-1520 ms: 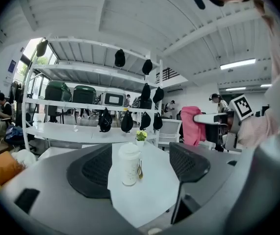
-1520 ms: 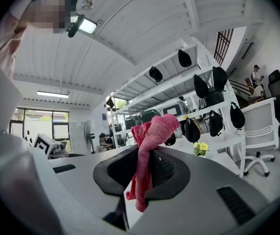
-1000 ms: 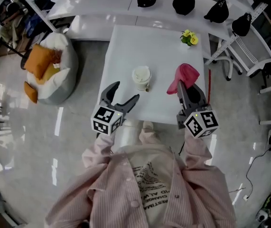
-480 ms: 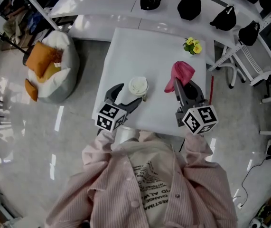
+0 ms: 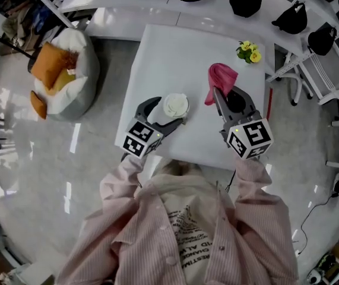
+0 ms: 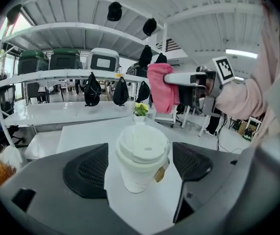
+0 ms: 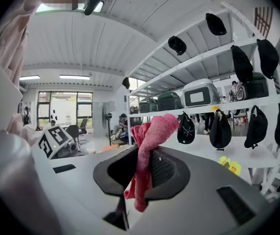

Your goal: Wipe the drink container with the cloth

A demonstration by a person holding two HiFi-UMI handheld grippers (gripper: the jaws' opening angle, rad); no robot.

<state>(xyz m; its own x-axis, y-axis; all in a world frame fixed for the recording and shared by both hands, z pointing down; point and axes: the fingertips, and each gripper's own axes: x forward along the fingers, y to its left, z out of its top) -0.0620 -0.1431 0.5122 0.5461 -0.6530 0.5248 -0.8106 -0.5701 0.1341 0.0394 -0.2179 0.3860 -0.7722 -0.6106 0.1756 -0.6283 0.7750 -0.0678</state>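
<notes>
White surface (image 5: 157, 58) comes first: the paper cup (image 5: 175, 106) with its white lid stands on it, upright, near the edge closest to the person. Around the cup is the left gripper (image 5: 168, 111). Its jaws are wide open, one on each side of the cup, and there is a gap on both sides, so they do not touch it. To the right of the cup, held up and a little apart from it, is the right gripper (image 5: 229, 100). Its jaws are closed tight on the pink cloth (image 5: 221, 79), which sticks out above them and hangs down below. Farther from the cup, at the far right corner, sits a small bunch of yellow flowers (image 5: 249, 52). I think the step now is getting hold of the cup so it cannot slide. The next move likely needs a gentle squeeze, since a paper cup can crush or tip, and then the cloth must come over to rub it. Only the left gripper view shows the gaps beside the cup and a small brown tag (image 6: 161, 171) on its side. The head view shows best how far the cloth is from the cup. The right gripper view shows the pinch on the cloth, but not the cup.
</notes>
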